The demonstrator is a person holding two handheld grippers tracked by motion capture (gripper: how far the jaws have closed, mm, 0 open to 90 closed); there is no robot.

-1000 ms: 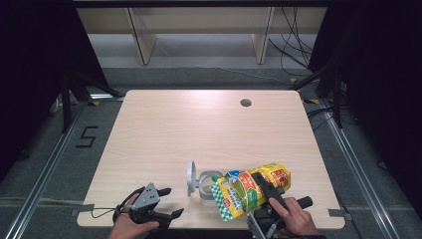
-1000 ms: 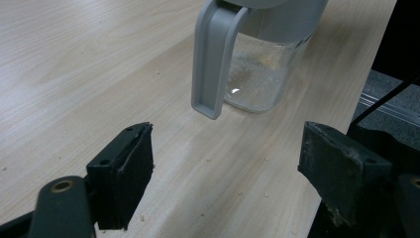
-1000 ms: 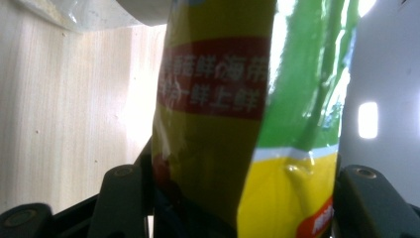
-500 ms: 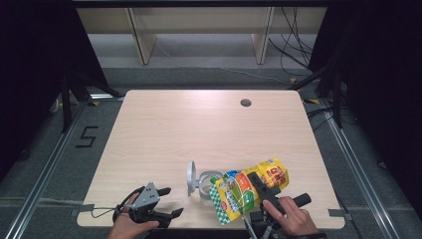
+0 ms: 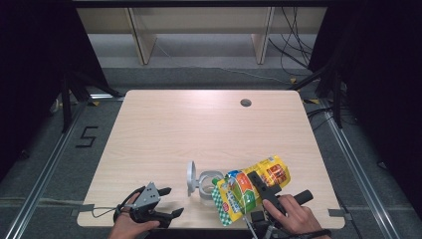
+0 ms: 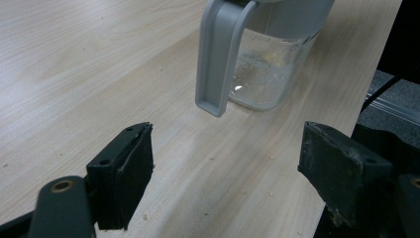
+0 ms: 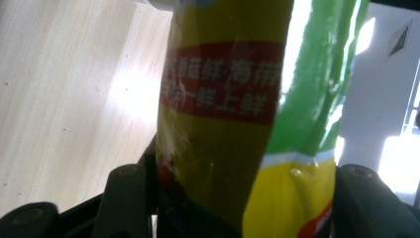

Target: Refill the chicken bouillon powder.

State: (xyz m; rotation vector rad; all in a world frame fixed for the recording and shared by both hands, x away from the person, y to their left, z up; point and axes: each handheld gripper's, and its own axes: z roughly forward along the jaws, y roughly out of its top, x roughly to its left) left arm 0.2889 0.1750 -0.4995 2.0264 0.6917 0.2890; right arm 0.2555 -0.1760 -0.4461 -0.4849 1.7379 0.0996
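– Two claws are at work, right? What does each one have?

– Yes. The right gripper (image 5: 256, 185) squeezes a yellow and green snack bag (image 5: 249, 188) between its jaws. The bag is tipped over the clear jar (image 5: 205, 183), which stands near the front edge of the table (image 5: 199, 129). The left gripper (image 5: 168, 202) is wide open and holds nothing (it waits just left of the jar).

– So the job looks like pouring the snack into the jar?

– I think so. To do it well, keep the bag's mouth right above the jar's opening and tip slowly, so bits do not jump out. Do not squeeze harder, or the food may get crushed. The open claw could steady the jar if it starts to slide.

– What does each camera add?

– From the left gripper view you can see crumbs (image 6: 242, 191) on the wood and the jar's grey flip lid (image 6: 218, 54) hanging open, with a little food (image 6: 270, 57) in the jar. The high view cannot show crumbs that small. From the right gripper view you can read white letters on a red band (image 7: 223, 82) on the bag. The high view alone shows how bag, jar and both hands sit together
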